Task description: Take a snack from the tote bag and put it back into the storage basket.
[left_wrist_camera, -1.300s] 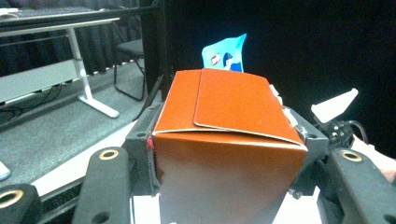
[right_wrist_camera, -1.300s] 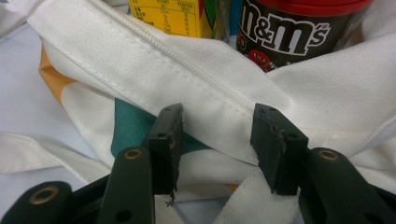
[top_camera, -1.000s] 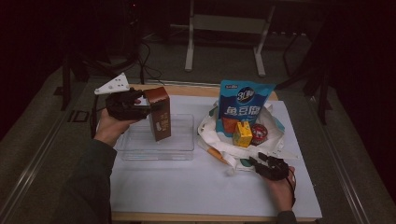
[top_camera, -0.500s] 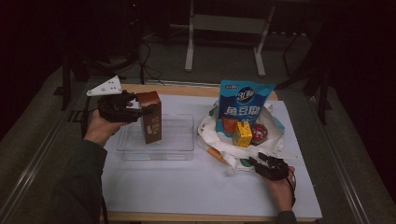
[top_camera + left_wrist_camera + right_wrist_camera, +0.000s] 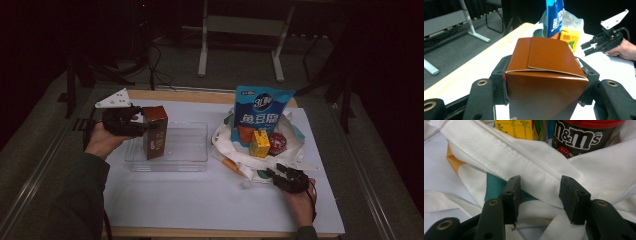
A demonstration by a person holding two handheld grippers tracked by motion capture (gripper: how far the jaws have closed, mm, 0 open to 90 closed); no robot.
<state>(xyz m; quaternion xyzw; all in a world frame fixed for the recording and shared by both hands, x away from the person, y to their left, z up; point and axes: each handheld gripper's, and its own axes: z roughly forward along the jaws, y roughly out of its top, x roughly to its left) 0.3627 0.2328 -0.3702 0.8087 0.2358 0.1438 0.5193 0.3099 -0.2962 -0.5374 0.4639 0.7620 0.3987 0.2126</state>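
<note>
your left gripper [image 5: 546, 100] pinches the brown carton [image 5: 544, 75] by its stiff sides, so squeeze gently. your right gripper [image 5: 540, 195] is spread before the soft tote bag [image 5: 544, 167].

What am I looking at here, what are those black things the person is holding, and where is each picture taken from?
A person sits at a table holding a two-jaw black tool in each hand. One picture looks down from above; the other two come from cameras riding on each tool, looking along its jaws.

The left tool is clamped on a brown carton, held upright over a clear plastic tray; its own camera shows the carton squeezed between the jaws.

The right tool rests at the edge of a white cloth bag, jaws apart, gripping nothing. The bag holds a blue snack packet, a yellow drink box and a candy jar with a red lid.
</note>
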